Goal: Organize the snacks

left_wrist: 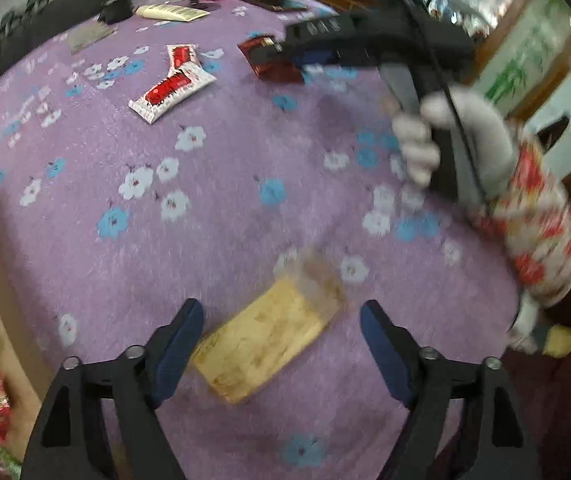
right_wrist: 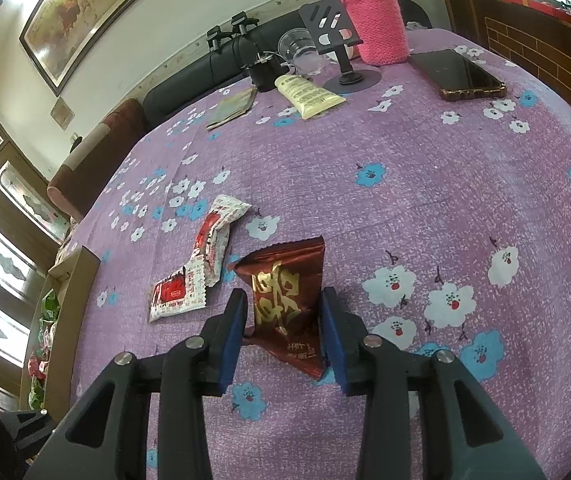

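With my right gripper (right_wrist: 283, 320) clamped on the crinkly maroon packet (right_wrist: 285, 304) low in frame, it may slip; my left gripper (left_wrist: 281, 340), fingers apart, straddles the yellow bar (left_wrist: 269, 344).

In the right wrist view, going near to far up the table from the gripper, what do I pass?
right gripper closing around the dark red snack packet → red-and-white snack packets → cream tube → black phone stand → pink knitted-sleeve bottle.
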{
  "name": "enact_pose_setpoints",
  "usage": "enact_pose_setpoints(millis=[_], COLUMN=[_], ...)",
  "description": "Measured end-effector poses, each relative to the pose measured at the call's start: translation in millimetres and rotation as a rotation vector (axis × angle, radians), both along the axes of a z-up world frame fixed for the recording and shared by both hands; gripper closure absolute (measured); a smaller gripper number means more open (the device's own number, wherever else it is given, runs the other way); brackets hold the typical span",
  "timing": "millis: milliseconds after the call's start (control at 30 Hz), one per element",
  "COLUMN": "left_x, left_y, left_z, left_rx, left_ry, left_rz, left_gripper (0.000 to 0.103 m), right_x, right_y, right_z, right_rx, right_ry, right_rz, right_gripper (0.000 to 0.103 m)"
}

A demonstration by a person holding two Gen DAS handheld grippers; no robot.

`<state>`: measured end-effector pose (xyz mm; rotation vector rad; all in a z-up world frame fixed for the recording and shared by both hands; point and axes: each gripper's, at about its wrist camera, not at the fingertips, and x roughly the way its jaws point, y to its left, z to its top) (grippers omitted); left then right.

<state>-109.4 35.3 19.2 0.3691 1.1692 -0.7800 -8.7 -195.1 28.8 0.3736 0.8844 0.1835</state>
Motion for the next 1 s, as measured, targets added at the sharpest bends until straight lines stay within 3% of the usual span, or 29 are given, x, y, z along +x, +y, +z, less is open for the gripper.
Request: enact_pose_setpoints(millis=[100,233,300,333,367,733,800,933,1000], left_x=[-19,-21,-25,-26,-27,-15,-14,-13,-12], left_y=[-11,-10,-6,-2,3,29,25,7,-3], left_z=[-6,-5,-1,2,5,2,0,-3,-5], left_rx=[0.102,0.076,0.059,0.052,0.045,-0.101,-0.108,-0.084,-0.057], left_ry=[-0.103,-0.108,-0.12,-0.117,-0.108,-0.098,-0.108,-0.14,-0.171], left_rz=[-0.039,0.032,0.077,0.102,0.119,0.348,0.363,0.366,0.35], left_gripper=[0.013,0.018,0.035,0.055,0.067,0.067,0.061,0.038,0.037], right_x=[-1,0,0,0,0,-1,-1,2,4], right_y=[0,1,1,1,1,5,9,22,30], right_z=[0,0,0,0,0,0,1,4,4], right_rx=[-0.005,-0.01,-0.007,-0.007,-0.006,-0.021,-0.047,-0.14,-0.196], right_ry=[-0.001,-0.005,-0.007,-0.008,-0.009,-0.029,-0.027,-0.011,0.002], right_rz=[0.001,0.005,0.006,0.007,0.009,0.022,0.024,0.015,0.011], right_gripper=[0.066,0.066,0.065,0.065,0.063,0.058,0.057,0.057,0.061])
